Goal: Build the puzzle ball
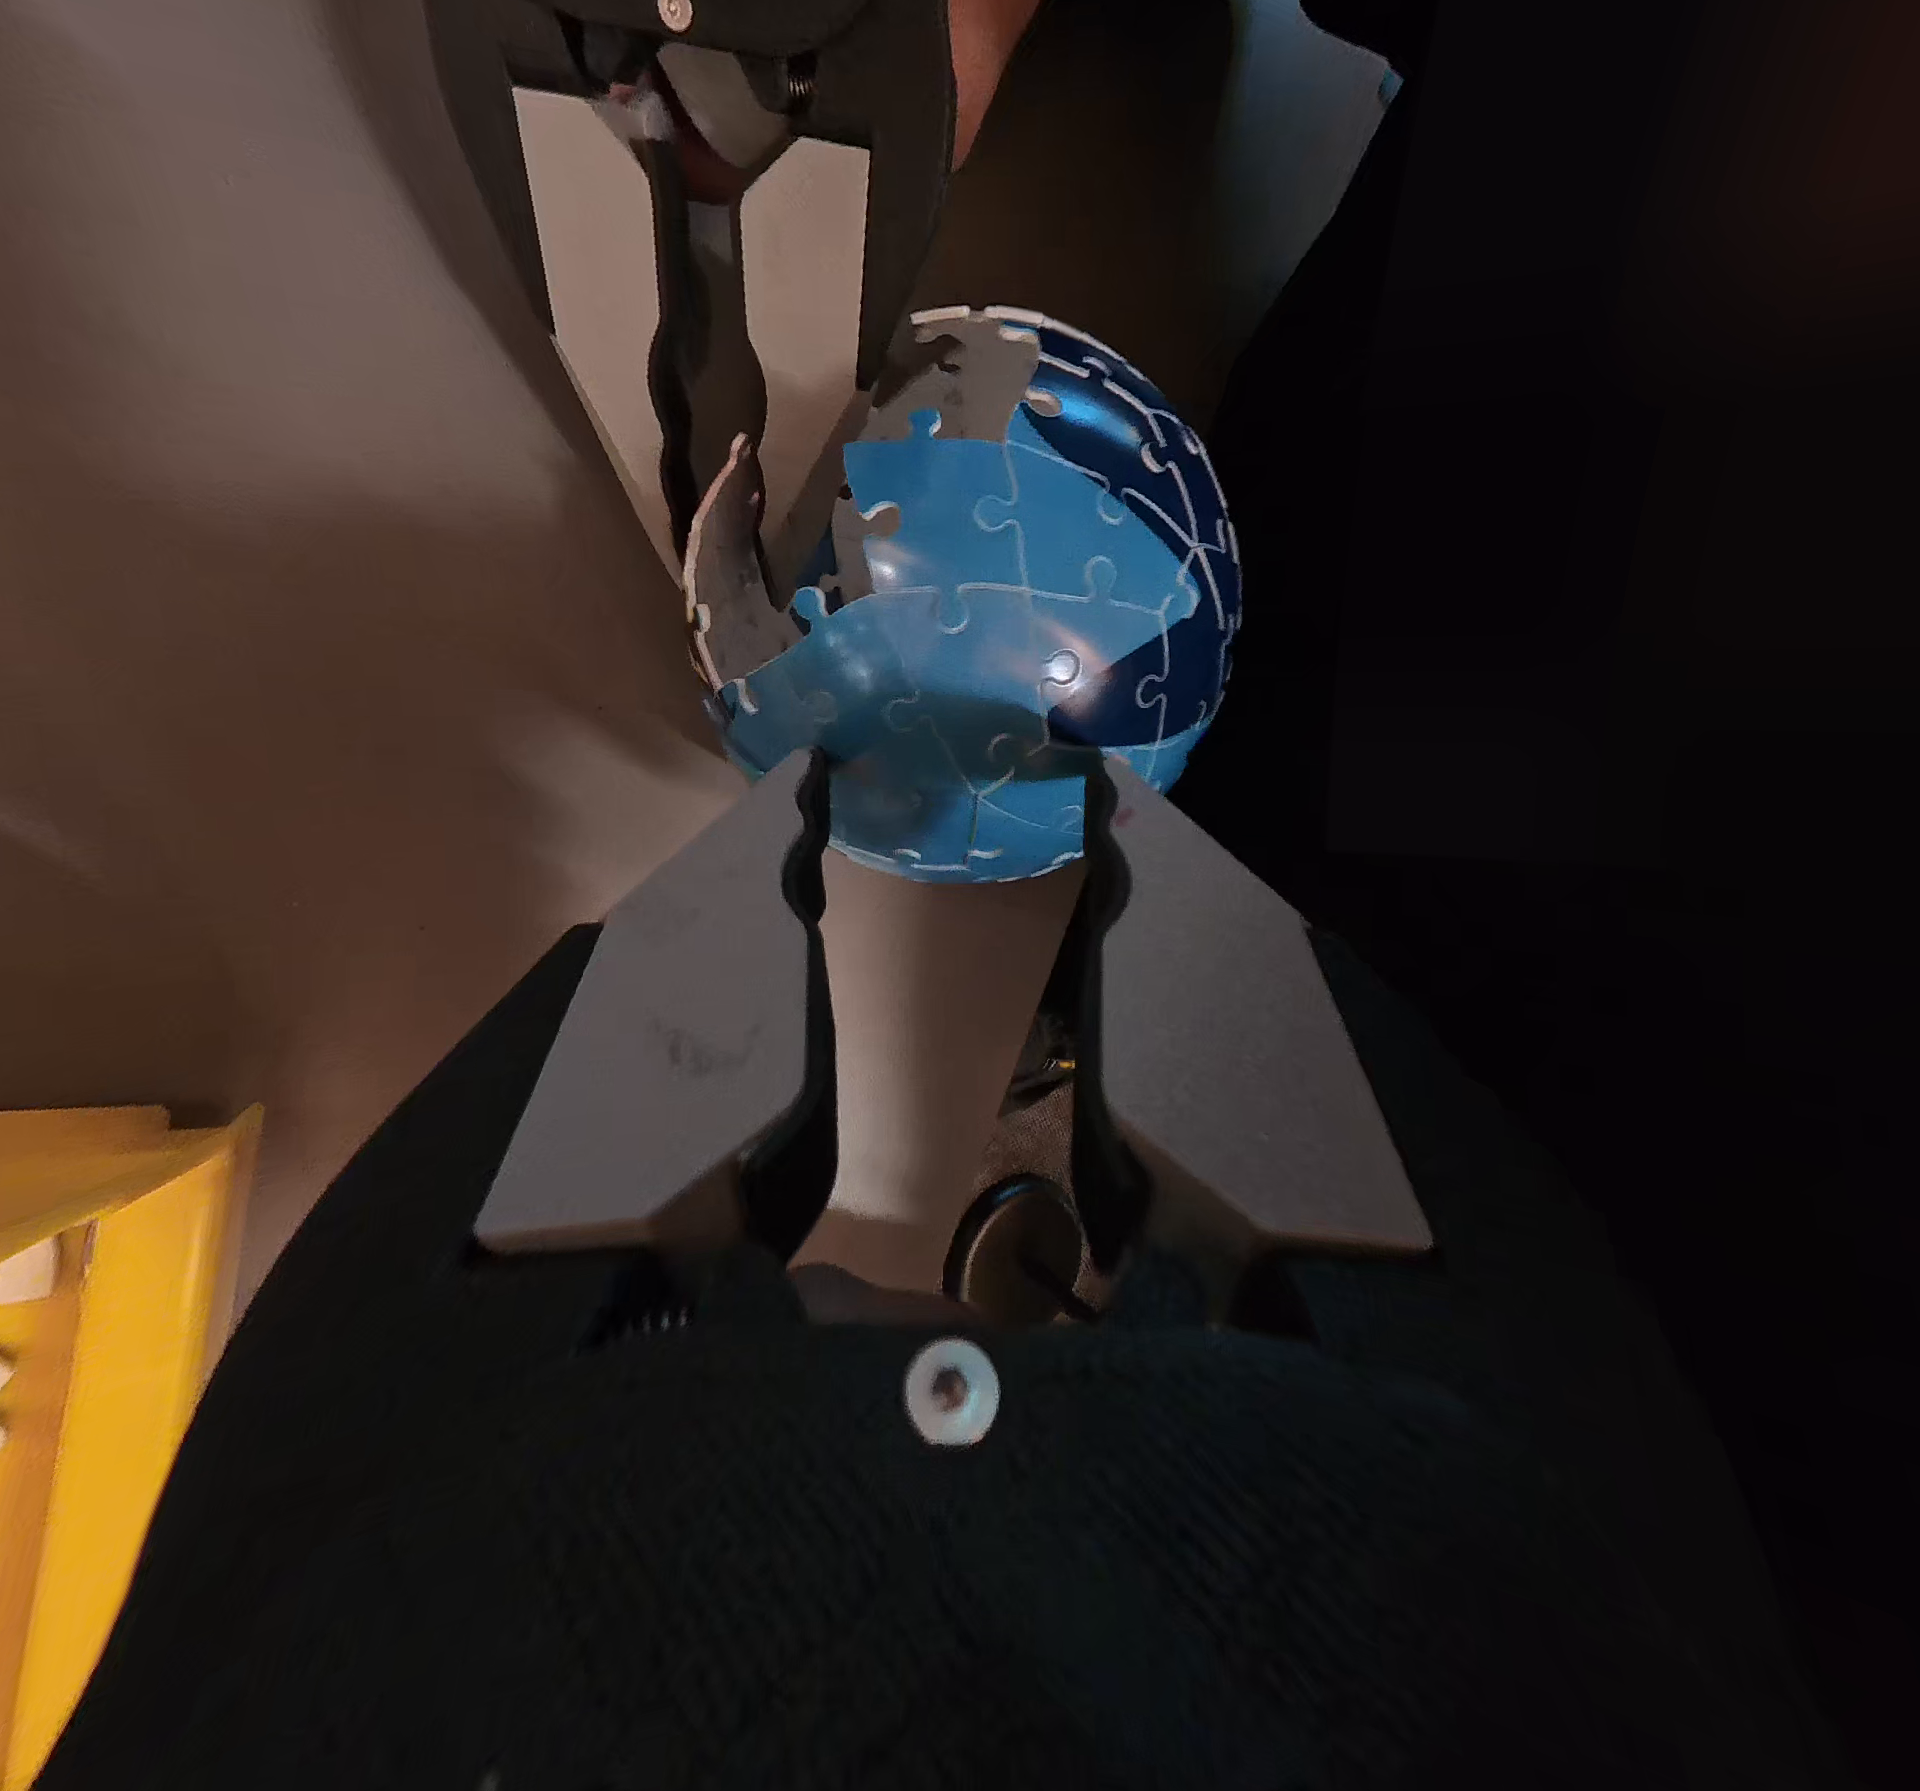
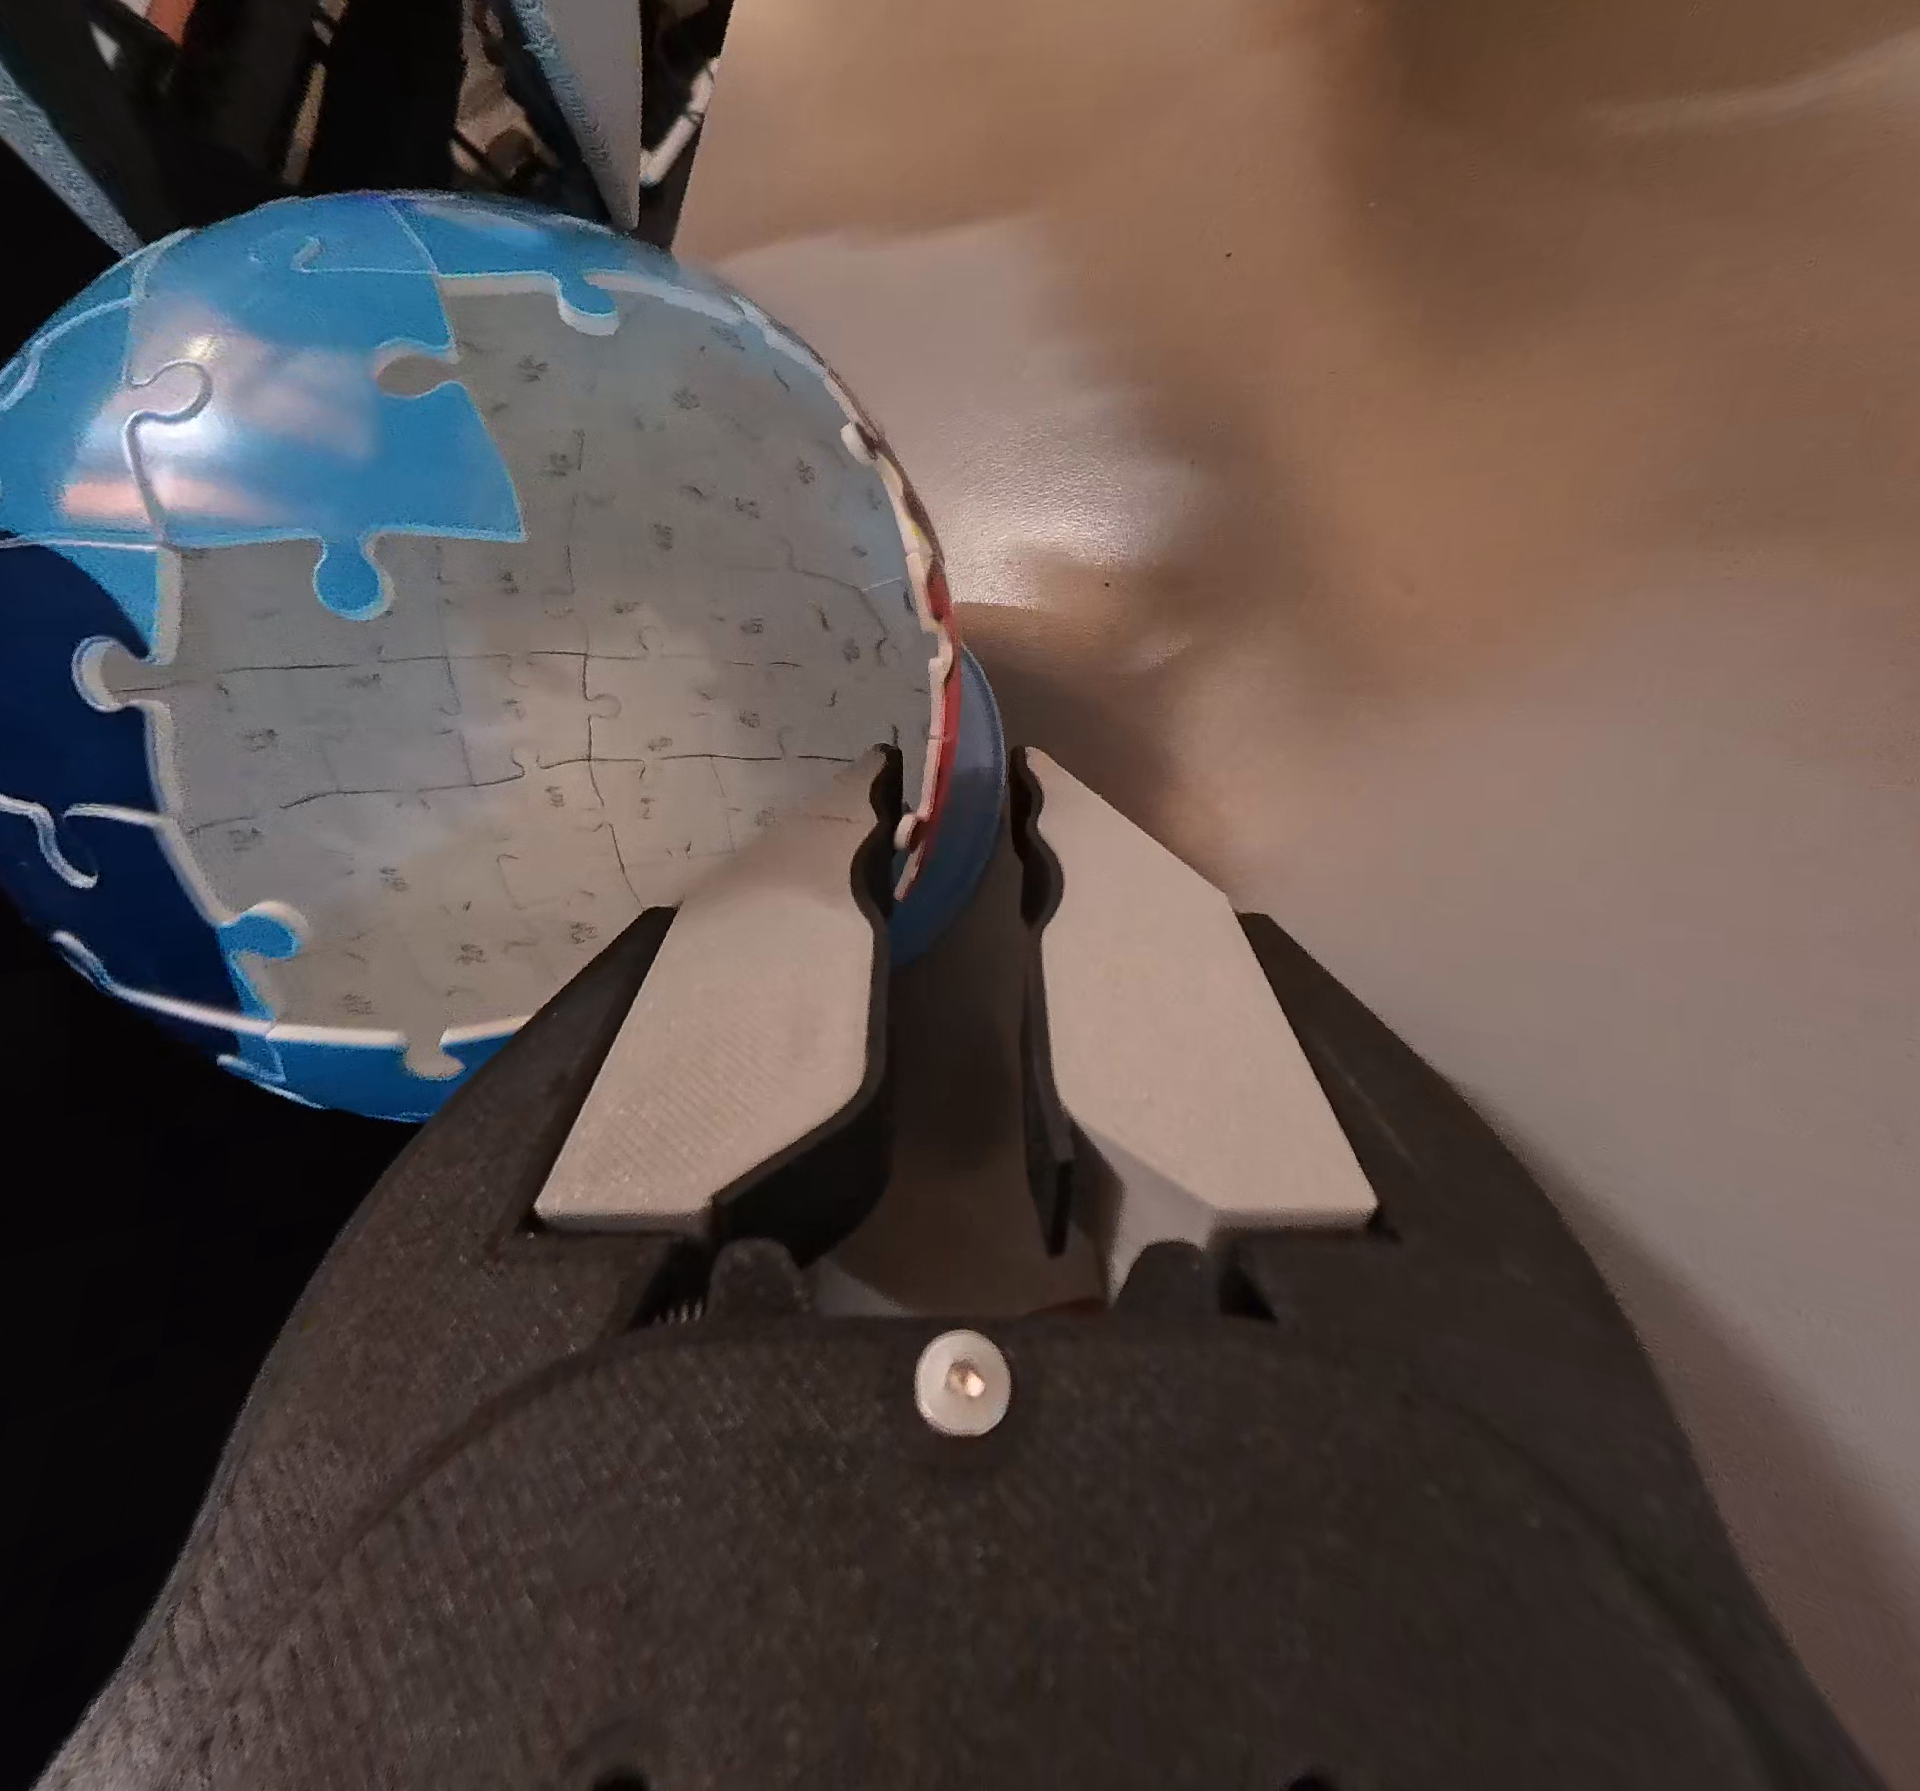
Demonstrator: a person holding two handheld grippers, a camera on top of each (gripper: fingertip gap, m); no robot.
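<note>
Two grippers meet at one puzzle ball (image 1: 1023,598), held in the air above a pale surface (image 1: 260,598). In the left wrist view, the left gripper (image 1: 951,785) comes up from the bottom of the frame, its fingers pressed against either side of the ball's lower part. The right gripper (image 1: 717,515) reaches down from the upper left of the frame, clamped on the grey edge of a shell section at the ball's open left side. In the right wrist view, the ball (image 2: 436,661) fills the left of the frame, its grey inside showing, and the right gripper (image 2: 956,806) pinches the rim. A yellow box (image 1: 94,1326) sits at lower left.
</note>
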